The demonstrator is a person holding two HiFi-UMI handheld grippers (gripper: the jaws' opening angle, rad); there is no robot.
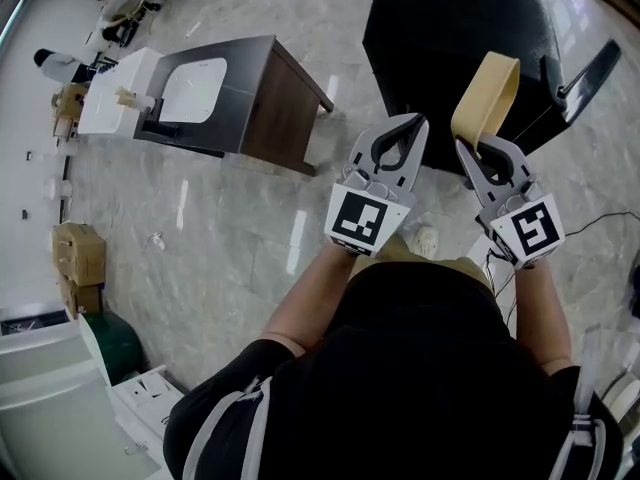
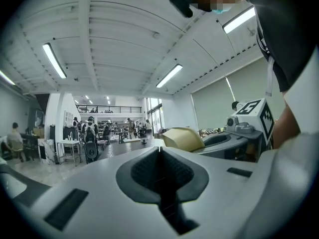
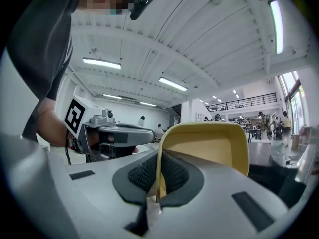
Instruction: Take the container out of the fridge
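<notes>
Reaching forward from torso, forearms side by side. Pinching wall of yellow container in right gripper; carrying left gripper closed on nothing.

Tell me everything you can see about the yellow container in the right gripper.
The container is a shallow, pale yellow tray with rounded corners and a raised rim. It looks like plastic, and nothing shows inside it. The right gripper is shut on one wall and is the only thing touching it. The container stands on edge in the air above the pale floor, with its hollow side facing the gripper's camera.
</notes>
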